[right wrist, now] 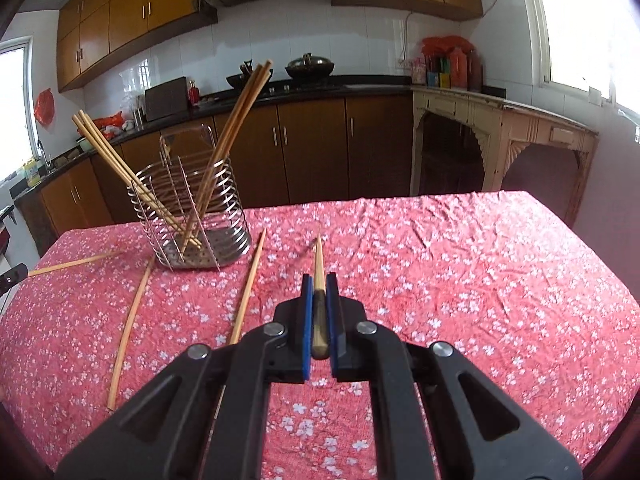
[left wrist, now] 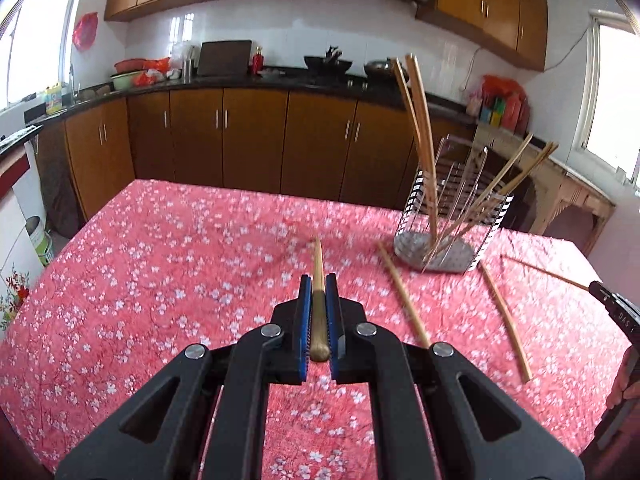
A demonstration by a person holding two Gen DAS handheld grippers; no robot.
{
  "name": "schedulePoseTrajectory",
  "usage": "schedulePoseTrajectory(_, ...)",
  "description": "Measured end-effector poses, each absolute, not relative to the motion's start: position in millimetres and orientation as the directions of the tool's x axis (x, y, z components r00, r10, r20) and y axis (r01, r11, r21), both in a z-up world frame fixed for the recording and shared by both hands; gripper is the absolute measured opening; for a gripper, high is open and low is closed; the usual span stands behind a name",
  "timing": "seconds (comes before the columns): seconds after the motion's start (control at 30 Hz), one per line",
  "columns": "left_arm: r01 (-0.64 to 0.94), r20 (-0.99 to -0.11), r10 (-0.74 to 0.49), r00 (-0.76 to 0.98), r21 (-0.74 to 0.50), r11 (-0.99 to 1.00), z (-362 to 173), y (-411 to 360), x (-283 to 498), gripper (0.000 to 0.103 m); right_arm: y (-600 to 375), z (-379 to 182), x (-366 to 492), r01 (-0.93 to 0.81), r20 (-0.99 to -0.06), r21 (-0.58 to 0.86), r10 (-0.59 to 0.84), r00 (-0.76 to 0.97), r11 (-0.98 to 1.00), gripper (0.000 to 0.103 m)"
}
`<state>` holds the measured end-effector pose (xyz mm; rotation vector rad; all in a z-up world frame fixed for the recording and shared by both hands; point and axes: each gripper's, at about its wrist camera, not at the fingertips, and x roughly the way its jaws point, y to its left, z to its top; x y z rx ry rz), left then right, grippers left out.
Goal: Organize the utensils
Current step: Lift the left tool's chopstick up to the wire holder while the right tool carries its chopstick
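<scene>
A wooden chopstick (left wrist: 319, 300) sat clamped between the blue pads of the left gripper (left wrist: 319, 280), its jaws drawn narrow around it. The thick butt end lay deep in the jaws, and the thin tip ran straight ahead beyond the pads, over the bench. The right gripper (right wrist: 319, 280) held a second chopstick (right wrist: 319, 300) the same way: jaws narrow and pressed on the stick, dark butt end far back between the pads, pale tip reaching forward past them.

From the left wrist view, two loose chopsticks lay on the bench to the right of the jaws, the nearer one (left wrist: 404, 296) just beside them, the farther one (left wrist: 506, 322) well apart. Ahead and to the right of the jaws stood a wire utensil holder (left wrist: 452, 216) with several chopsticks leaning in it, some upright, some tilted outward.

From the right wrist view, the same holder (right wrist: 192, 208) stood ahead and to the left of the jaws. One loose chopstick (right wrist: 250, 286) lay just left of the jaws, and another (right wrist: 130, 328) farther left.

The bench (right wrist: 480, 280) wore a pink cloth printed with small white flowers. Beyond it ran brown kitchen cabinets (left wrist: 248, 136) under a dark counter.
</scene>
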<state>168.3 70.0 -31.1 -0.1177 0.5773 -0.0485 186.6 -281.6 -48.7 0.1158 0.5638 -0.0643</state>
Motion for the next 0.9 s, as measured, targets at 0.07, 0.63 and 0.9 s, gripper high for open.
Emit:
schedulePoseTrajectory(0.07,0.013,-0.522,-0.083,0.849,-0.137,0.991,-26,72,166,0.007,-282,-44,185,0.087,-0.516,0.103,-0.022,0.856,0.991,0.008)
schedulePoseTrajectory(0.63,-0.018,-0.460,-0.083,0.884,-0.211,0.977,-6,90,175,0.007,-287,-13,183,0.049,-0.391,0.164,0.020,0.920,0.985,0.008)
schedulePoseTrajectory(0.9,-0.012,-0.441,-0.085,0.893,-0.213,0.977,8,94,189,0.007,-296,0,200,0.047,-0.373,0.176,0.022,0.928,0.983,0.008)
